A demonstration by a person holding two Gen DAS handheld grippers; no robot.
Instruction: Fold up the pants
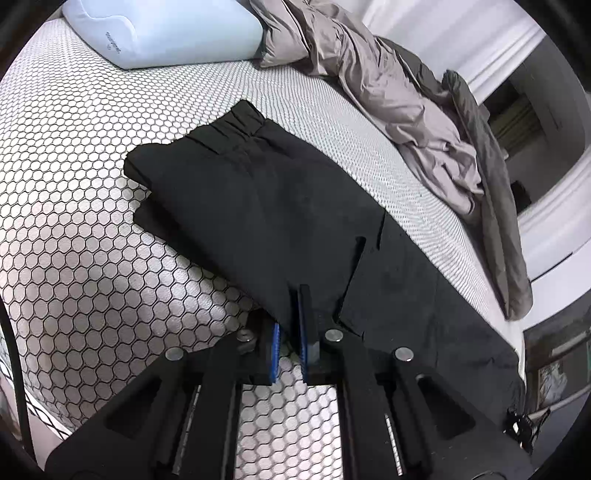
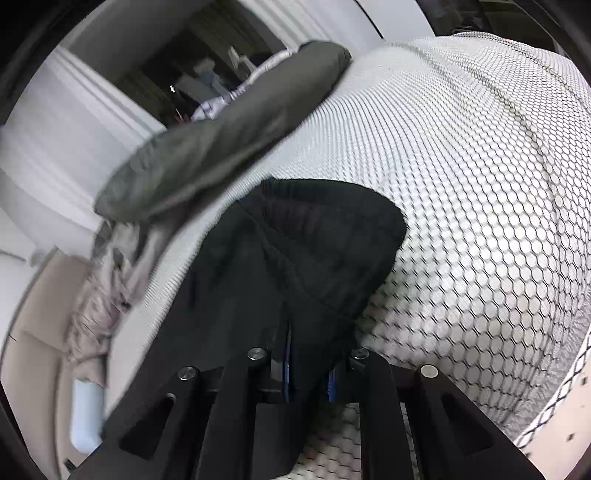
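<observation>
Left gripper (image 1: 290, 328) clamped on the near edge of the black pants (image 1: 258, 206), right gripper (image 2: 308, 363) pinched on gathered pants fabric, pants lay partly folded on the honeycomb mattress (image 1: 74, 229), pillow (image 1: 162, 29) and rumpled duvet (image 1: 388, 85) beyond.

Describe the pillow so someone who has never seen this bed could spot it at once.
Start from the mattress with its honeycomb-patterned cover. At its far end, left of the heap of crumpled taupe bedding, lies the pillow. It alone is smooth, pale blue-white and contoured, unlike the black pants mid-bed.
</observation>
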